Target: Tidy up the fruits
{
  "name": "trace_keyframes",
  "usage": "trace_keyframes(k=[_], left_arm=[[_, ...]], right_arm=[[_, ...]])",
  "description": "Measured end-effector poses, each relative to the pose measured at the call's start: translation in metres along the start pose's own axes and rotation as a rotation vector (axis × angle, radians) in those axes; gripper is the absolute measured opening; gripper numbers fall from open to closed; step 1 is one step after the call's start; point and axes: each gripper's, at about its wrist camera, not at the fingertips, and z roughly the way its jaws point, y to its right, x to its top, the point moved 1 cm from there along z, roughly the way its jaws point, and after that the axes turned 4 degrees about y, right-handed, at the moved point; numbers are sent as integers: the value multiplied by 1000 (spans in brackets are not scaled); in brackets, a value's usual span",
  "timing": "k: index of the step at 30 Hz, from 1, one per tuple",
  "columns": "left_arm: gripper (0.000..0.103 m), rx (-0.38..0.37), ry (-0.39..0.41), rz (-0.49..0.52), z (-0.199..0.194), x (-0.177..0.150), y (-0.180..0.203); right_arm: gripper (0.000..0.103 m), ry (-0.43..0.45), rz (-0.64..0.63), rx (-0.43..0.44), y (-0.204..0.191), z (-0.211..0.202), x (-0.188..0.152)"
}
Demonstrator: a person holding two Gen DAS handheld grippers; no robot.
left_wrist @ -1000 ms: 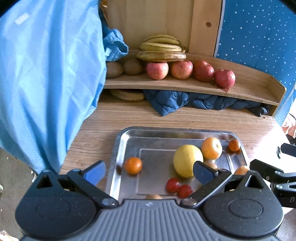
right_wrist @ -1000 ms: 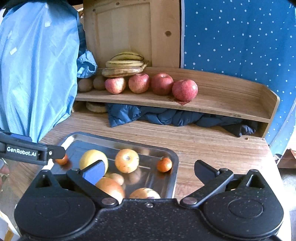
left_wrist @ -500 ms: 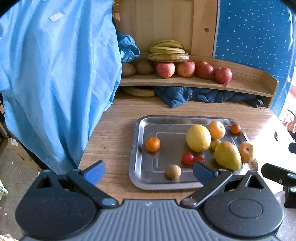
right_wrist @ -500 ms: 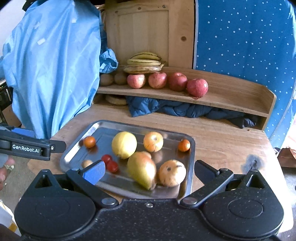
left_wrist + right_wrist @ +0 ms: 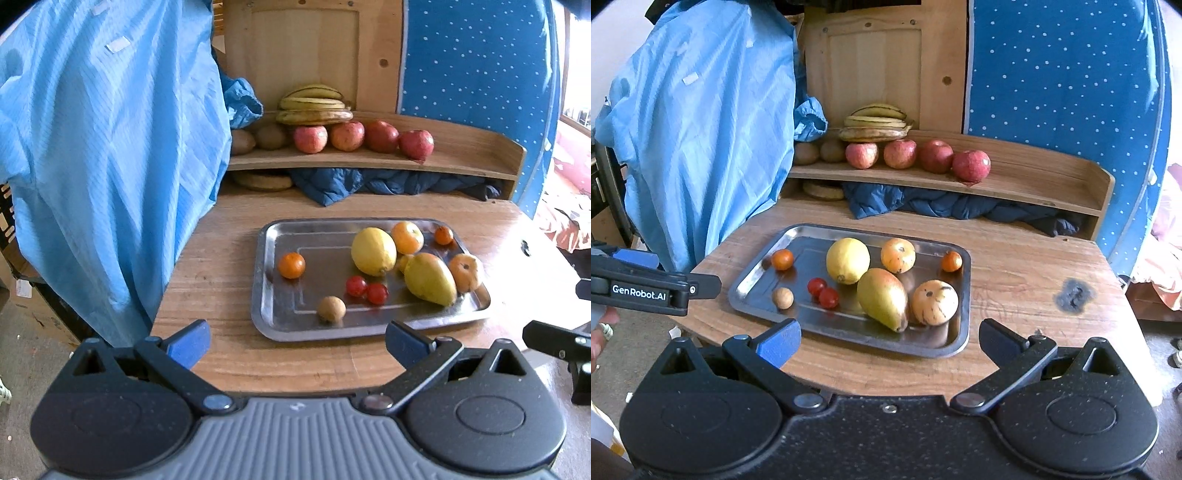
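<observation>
Wooden table [image 5: 1015, 280], tray [image 5: 849, 332] of fruit

1. My left gripper [image 5: 297, 343] has a ribbed grey housing, black linkages and blue finger pads [image 5: 188, 341].
2. My right gripper [image 5: 888, 341] is speckled black (silver pivot screws); white "GenRobot.AI" lettering marks the left one's side.

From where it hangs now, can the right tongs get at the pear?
Probably yes. The right tongs are open and empty at the tray's near edge, and the pear lies just ahead with nothing between. The pale round fruit beside it crowds one side.
</observation>
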Motion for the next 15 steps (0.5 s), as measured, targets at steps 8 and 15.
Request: trace_keyframes(k=[8, 15], left_arm=[[103, 11, -9, -23, -9, -9, 6], [103, 26, -31, -19, -19, -16, 14]], right_arm=[[102, -3, -5, -6, 4, -12, -7], [102, -22, -3, 13, 12, -14, -11]])
